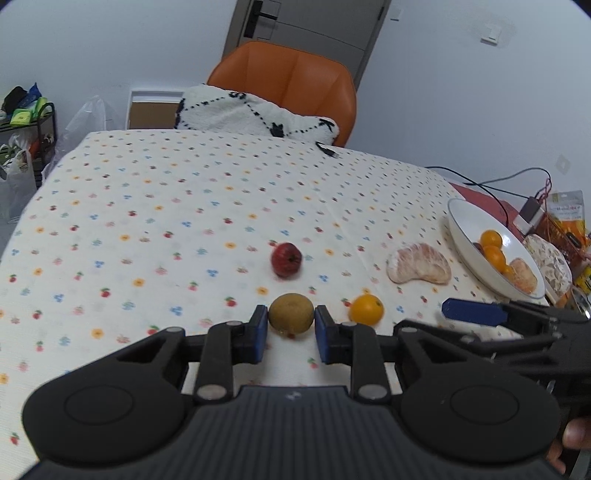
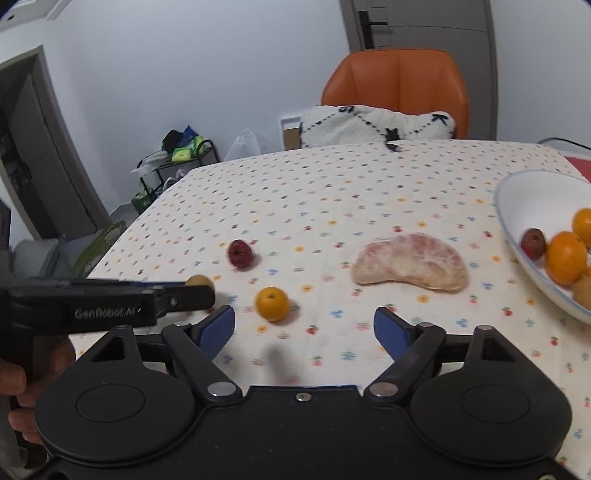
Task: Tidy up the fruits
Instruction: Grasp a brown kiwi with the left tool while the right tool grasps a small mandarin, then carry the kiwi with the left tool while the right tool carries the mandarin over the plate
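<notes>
At lower centre, the kiwi (image 1: 291, 313) is flanked by the left gripper (image 1: 290, 326), seemingly clamped for transfer to the bowl (image 1: 466, 229) at right; the right gripper (image 2: 304, 326) is held agape, empty.

White walls, grey door (image 1: 295, 22), orange chair (image 1: 291, 81) (fluffy cushion (image 1: 251, 114) on it), wire rack (image 1: 33, 129)

The desk (image 1: 184, 206) wears a cream cloth dotted with small red, orange and blue flowers. A brown-green kiwi (image 1: 291, 313) sits between blue fingers (image 1: 258, 328), beside an orange citrus (image 1: 366, 309), a dark red fruit (image 1: 286, 259) and a pale pink pomelo piece (image 1: 418, 268).
</notes>
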A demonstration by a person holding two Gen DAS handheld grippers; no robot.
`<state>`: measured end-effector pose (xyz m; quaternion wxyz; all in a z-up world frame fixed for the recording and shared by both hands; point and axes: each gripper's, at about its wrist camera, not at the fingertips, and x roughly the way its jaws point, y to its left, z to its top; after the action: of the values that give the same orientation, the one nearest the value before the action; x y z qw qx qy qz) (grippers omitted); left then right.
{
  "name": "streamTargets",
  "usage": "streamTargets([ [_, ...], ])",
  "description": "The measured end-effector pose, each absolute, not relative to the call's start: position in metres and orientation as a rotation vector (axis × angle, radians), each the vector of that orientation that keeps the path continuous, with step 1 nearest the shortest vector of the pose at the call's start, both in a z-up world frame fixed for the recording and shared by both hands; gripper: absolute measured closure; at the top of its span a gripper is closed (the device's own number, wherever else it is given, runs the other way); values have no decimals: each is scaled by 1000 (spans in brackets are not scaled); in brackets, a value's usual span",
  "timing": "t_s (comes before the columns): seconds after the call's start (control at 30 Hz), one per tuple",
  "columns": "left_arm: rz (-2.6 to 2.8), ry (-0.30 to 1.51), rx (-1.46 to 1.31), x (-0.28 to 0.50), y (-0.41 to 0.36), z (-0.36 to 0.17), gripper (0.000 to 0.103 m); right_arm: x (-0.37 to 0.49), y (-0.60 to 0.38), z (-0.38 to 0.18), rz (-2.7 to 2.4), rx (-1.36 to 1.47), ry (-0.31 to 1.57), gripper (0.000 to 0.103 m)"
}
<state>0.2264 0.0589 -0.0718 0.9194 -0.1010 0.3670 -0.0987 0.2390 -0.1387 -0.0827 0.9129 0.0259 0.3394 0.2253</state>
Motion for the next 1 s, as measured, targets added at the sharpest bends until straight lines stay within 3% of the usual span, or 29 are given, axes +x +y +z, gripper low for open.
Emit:
streamTargets([
  [0.3,-171,744,-240,225,74,-70,77,241,-114,-84,422,7,679,31],
  [0.4,-173,742,-240,224,76,-69,77,243,-111,-86,418,10,685,41],
  [0.5,-171,741,-244,223,76,-68,77,245,-109,-91,416,6,693,58],
  [0.57,-170,741,-245,223,76,-67,77,247,-112,-93,436,31,709,81],
  [1.0,-206,736,-210,222,55,-59,77,238,-151,-83,432,101,680,82],
])
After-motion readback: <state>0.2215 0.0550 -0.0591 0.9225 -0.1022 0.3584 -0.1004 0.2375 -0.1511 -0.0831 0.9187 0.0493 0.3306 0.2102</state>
